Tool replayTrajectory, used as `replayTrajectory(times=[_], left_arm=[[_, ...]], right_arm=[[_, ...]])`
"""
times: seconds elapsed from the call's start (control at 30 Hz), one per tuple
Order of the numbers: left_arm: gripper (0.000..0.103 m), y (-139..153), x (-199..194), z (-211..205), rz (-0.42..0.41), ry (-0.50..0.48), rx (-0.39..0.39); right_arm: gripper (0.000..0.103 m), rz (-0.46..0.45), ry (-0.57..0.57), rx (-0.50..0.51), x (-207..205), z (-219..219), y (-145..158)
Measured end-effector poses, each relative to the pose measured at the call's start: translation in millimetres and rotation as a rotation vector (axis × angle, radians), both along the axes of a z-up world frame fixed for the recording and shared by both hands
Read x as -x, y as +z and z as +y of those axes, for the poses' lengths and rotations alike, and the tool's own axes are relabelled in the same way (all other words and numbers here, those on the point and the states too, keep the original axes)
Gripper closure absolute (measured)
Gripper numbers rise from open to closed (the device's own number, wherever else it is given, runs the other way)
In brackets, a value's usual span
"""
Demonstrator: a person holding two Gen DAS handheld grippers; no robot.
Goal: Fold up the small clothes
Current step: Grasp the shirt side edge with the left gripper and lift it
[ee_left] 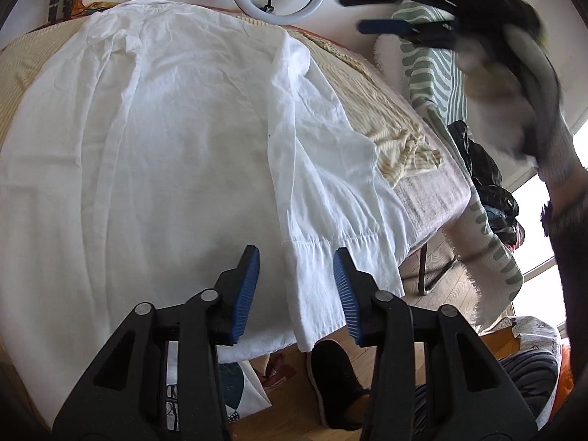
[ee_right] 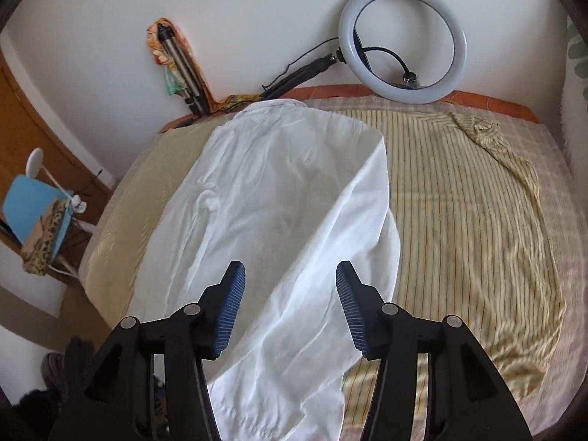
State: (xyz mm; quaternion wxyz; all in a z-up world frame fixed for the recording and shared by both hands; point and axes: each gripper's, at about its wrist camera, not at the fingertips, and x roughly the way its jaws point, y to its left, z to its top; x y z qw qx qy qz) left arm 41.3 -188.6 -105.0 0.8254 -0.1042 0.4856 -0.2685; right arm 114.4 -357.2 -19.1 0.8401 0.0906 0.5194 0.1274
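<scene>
White cotton shirt (ee_right: 279, 198) on striped surface (ee_right: 459, 202): right side folded inward; remainder unfolded. Both tools spread, empty: left tool (ee_left: 297, 286), right tool (ee_right: 290, 294).

Left gripper (ee_left: 297, 257): tilted downward, jaws apart, nothing between pads. Right gripper (ee_right: 290, 275): raised, tilted downward, jaws apart, empty.

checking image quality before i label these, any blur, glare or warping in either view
Left wrist view: the right claw and the arm behind it are motion-smeared, the window at the right edge is blown out, the shirt is sharp. Right wrist view: sharp, evenly lit, but fisheye bends the bed edge and wall.
</scene>
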Motion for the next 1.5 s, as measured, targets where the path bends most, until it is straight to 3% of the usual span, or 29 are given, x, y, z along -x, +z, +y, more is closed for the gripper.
replayTrajectory(times=[0.03,0.1,0.23,0.3,0.33,0.4,0.47,0.53,0.57,0.67,0.73,0.8,0.87,1.0,1.03,1.07,1.17,1.33,1.5], left_arm=[[0.079,-2,1,-2,-0.003,0.008,-0.005],[0.091,-8,1,-2,-0.016,0.04,-0.018],[0.099,-13,-6,2,0.009,0.07,0.041],[0.1,-14,-8,4,0.023,0.085,0.066],[0.1,-15,-9,5,0.029,0.089,0.076],[0.101,-16,-11,9,0.056,0.106,0.113],[0.101,-19,-13,18,0.131,0.142,0.224],[0.101,-25,-15,26,0.211,0.178,0.359],[0.101,-27,-15,29,0.228,0.192,0.377],[0.101,-30,-15,32,0.19,0.19,0.31],[0.101,-30,-14,32,0.166,0.179,0.29],[0.101,-26,-12,27,0.134,0.171,0.261],[0.101,-22,-10,22,0.096,0.155,0.22],[0.101,-23,-12,24,0.098,0.146,0.222],[0.101,-24,-13,25,0.102,0.146,0.228],[0.101,-23,-12,25,0.102,0.146,0.229],[0.102,-23,-7,27,0.098,0.145,0.226],[0.102,-28,-7,32,0.152,0.168,0.29],[0.102,-29,-7,32,0.144,0.18,0.267]], right_arm=[[0.051,0.022,-0.016,0.033,-19,1,-7],[0.051,0.069,-0.039,0.094,-48,-6,-26],[0.057,0.137,-0.065,0.143,-93,-13,-65],[0.084,0.152,-0.065,0.13,-107,-14,-79],[0.103,0.165,-0.066,0.145,-112,-12,-86],[0.103,0.142,-0.056,0.211,-117,-6,-88],[0.103,0.09,-0.028,0.276,-120,2,-79],[0.103,0.026,0.007,0.267,-124,10,-61],[0.103,0.011,0.025,0.254,-127,15,-56],[0.103,-0.026,0.058,0.307,-134,33,-53],[0.101,-0.028,0.062,0.264,-129,28,-54],[0.088,0.015,-0.006,0.241,-125,12,-62],[0.067,0.056,-0.082,0.254,-122,-6,-68],[0.068,0.107,-0.125,0.244,-126,-20,-81],[0.079,0.121,-0.114,0.241,-128,-18,-87],[0.103,0.134,-0.1,0.252,-130,-15,-93],[0.103,0.092,-0.068,0.326,-130,1,-97],[0.103,-0.039,0.052,0.323,-132,42,-66],[0.103,-0.025,0.165,0.338,-151,86,-100]])
